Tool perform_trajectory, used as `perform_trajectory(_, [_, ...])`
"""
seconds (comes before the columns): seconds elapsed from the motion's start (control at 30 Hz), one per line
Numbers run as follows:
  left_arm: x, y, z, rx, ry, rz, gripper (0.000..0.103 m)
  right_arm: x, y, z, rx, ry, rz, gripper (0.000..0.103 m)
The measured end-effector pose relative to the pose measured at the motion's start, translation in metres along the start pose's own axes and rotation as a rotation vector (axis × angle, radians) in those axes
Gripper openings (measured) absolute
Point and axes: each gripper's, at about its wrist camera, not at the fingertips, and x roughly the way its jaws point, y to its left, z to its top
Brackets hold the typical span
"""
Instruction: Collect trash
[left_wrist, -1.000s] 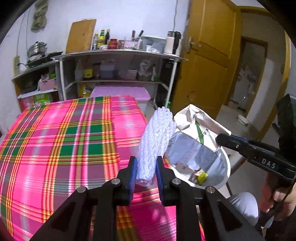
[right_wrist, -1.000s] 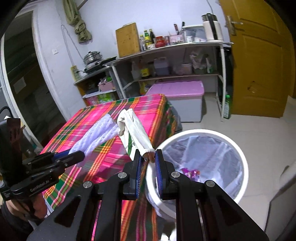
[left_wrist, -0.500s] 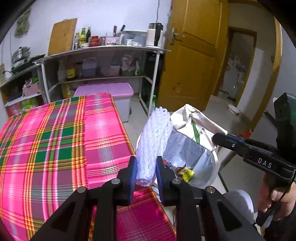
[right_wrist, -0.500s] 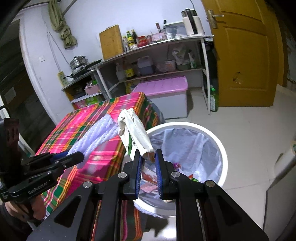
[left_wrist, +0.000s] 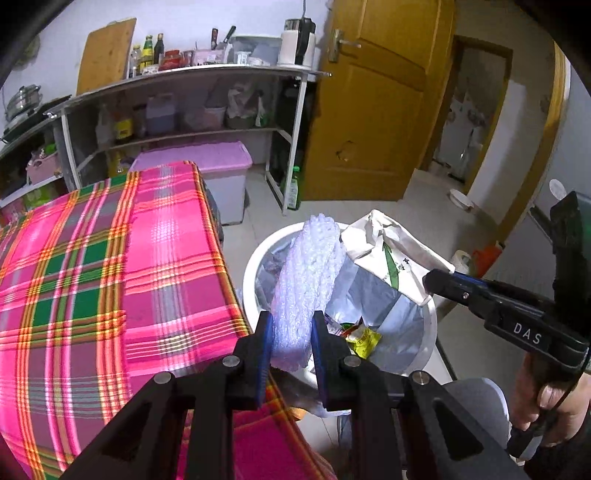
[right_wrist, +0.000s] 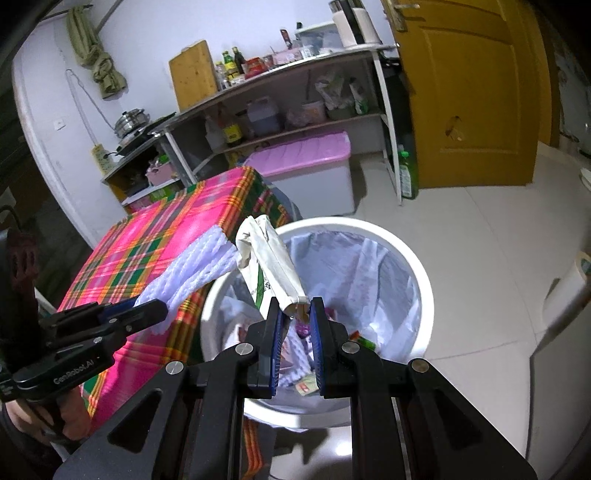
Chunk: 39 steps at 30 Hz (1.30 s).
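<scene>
My left gripper (left_wrist: 291, 334) is shut on a white foam net sleeve (left_wrist: 308, 280) and holds it over the near rim of a white trash bin (left_wrist: 255, 258) lined with a grey bag. My right gripper (right_wrist: 296, 314) is shut on a crumpled white paper bag with green print (right_wrist: 267, 258) and holds it above the bin (right_wrist: 424, 280). The bin holds several wrappers (left_wrist: 360, 336). The foam sleeve (right_wrist: 192, 273) and left gripper (right_wrist: 147, 308) show at the left of the right wrist view. The paper bag (left_wrist: 391, 251) and right gripper (left_wrist: 434, 282) show in the left wrist view.
A table with a pink plaid cloth (left_wrist: 92, 266) stands left of the bin. Behind it are metal shelves (left_wrist: 184, 77) with bottles and jars, a pink-lidded storage box (left_wrist: 214, 162) and a yellow door (left_wrist: 373, 110). Tiled floor (right_wrist: 498, 229) lies right of the bin.
Both grippers have moved right off the table with their loads. The foam sleeve and paper bag now hang over the bin, and more of its inside shows.
</scene>
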Motion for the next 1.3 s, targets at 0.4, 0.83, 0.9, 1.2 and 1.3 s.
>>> perform_trajectory(0.4, [0.037, -0.011, -0.001, 0.01, 0.075, -0.018, 0.021, 0.032, -0.026, -0.01, 0.062, 0.092, -0.019, 0.017])
perform_trajectory(0.83, [0.053, -0.018, -0.001, 0.038, 0.088, -0.036, 0.034, 0.03, -0.021, -0.011, 0.048, 0.086, -0.015, 0.033])
perform_trajectory(0.9, [0.05, -0.019, -0.001, 0.035, 0.079, -0.041, 0.035, 0.026, -0.018, -0.011, 0.041, 0.076, -0.019, 0.033])
perform_trajectory(1.2, [0.016, -0.018, -0.003, 0.027, 0.011, -0.051, 0.035, -0.007, 0.005, -0.011, -0.011, 0.024, -0.028, 0.038])
perform_trajectory(1.3, [0.003, -0.018, -0.005, 0.024, -0.011, -0.048, 0.04, -0.018, 0.015, -0.013, -0.031, 0.009, -0.029, 0.039])
